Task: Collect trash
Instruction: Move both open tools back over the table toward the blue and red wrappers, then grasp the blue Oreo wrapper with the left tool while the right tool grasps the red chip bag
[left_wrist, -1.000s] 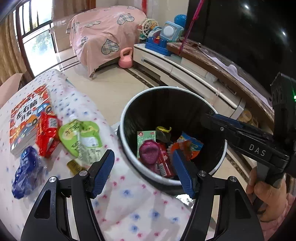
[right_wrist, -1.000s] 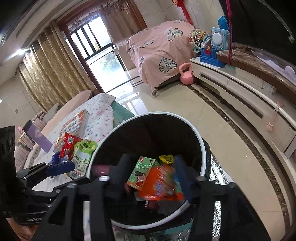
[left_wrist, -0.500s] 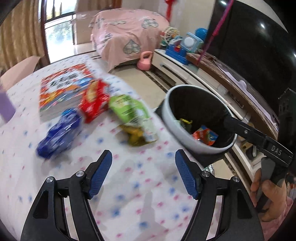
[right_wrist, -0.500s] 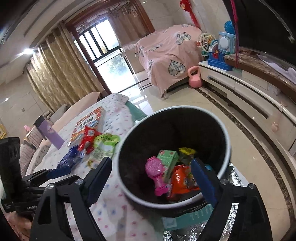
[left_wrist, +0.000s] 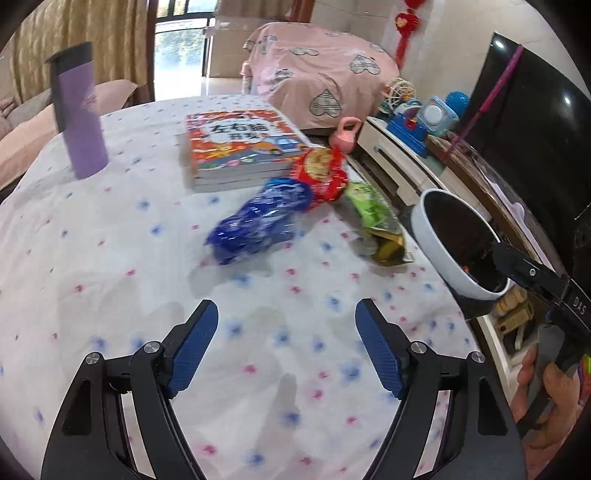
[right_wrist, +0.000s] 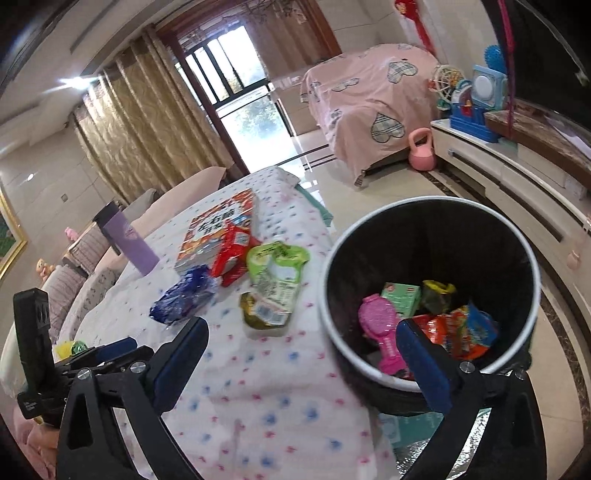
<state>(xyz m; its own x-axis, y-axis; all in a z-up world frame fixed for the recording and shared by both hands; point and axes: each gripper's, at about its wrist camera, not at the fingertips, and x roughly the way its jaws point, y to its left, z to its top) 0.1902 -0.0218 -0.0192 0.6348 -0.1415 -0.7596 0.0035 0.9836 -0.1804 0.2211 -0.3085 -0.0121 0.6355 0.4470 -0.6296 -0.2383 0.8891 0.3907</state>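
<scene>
Trash in two places: wrappers on table (left_wrist: 110, 258), more down in bin (right_wrist: 524, 258) at table's edge. Left view shows only bin's dark wall; right view shows pink toy (right_wrist: 380, 332) and packets inside. Blue wrapper (left_wrist: 258, 221) beside red (left_wrist: 325, 173) and green (left_wrist: 369, 210) packs. Left gripper (left_wrist: 286, 350) and right gripper (right_wrist: 303, 365): jaws just been opening, spread, nothing between.
</scene>
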